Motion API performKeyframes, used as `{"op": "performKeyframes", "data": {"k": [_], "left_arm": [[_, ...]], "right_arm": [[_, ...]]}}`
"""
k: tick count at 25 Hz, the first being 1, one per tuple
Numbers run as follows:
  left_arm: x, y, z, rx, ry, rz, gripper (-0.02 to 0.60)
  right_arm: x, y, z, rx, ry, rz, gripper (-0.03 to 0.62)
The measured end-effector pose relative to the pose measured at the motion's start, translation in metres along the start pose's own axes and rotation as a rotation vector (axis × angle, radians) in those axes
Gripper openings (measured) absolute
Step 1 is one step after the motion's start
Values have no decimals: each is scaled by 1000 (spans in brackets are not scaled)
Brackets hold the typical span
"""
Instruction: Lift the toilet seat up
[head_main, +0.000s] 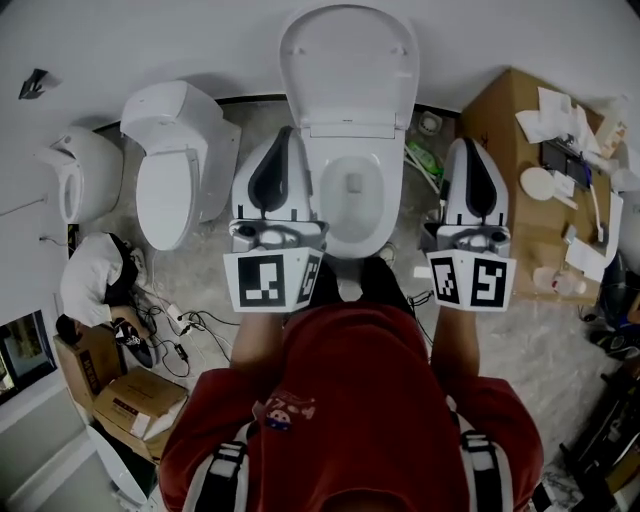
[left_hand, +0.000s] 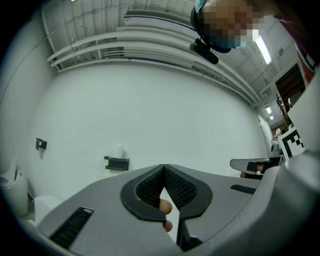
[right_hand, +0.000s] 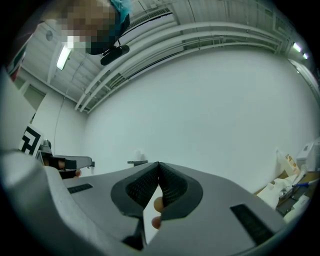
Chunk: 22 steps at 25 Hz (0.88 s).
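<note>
Shows the toilet seat (head_main: 355, 243) dead centre, low and ahead of the person, as the white ring on an open bowl. Cannot rule out bare rim there, with the seat already raised against the lid (head_main: 348, 65). Runs lengthwise away from the person: front lip nearest, hinge far, by the wall. Flanked by both tools. Puts the left tool (head_main: 283, 140) over the bowl's left edge, seemingly the nearer, and the right tool (head_main: 467, 148) well apart to the right. Both clenched on nothing, aimed at blank white wall (left_hand: 150, 100), with the seat below and out of both gripper views. Likely calls for a dip down and inward to the front lip. Around: pale marbled floor (head_main: 540, 330), a second toilet (head_main: 170, 170) left, a cardboard box (head_main: 505, 120) strewn with papers right, loose cables (head_main: 185, 325).
</note>
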<state>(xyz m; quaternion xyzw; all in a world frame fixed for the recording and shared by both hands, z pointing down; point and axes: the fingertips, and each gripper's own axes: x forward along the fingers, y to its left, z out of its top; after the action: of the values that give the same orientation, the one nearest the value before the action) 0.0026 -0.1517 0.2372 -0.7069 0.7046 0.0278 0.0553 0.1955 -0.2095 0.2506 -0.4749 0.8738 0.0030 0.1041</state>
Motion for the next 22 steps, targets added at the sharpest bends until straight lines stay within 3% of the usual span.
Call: {"op": "performKeyframes", "data": {"k": [10, 22], "left_arm": [[-6, 20, -31, -21, 24, -38, 9], [-27, 43, -78, -54, 82, 13, 9]], "right_arm": [[11, 31, -31, -3, 59, 9, 12], [11, 55, -84, -14, 166, 22, 12]]}}
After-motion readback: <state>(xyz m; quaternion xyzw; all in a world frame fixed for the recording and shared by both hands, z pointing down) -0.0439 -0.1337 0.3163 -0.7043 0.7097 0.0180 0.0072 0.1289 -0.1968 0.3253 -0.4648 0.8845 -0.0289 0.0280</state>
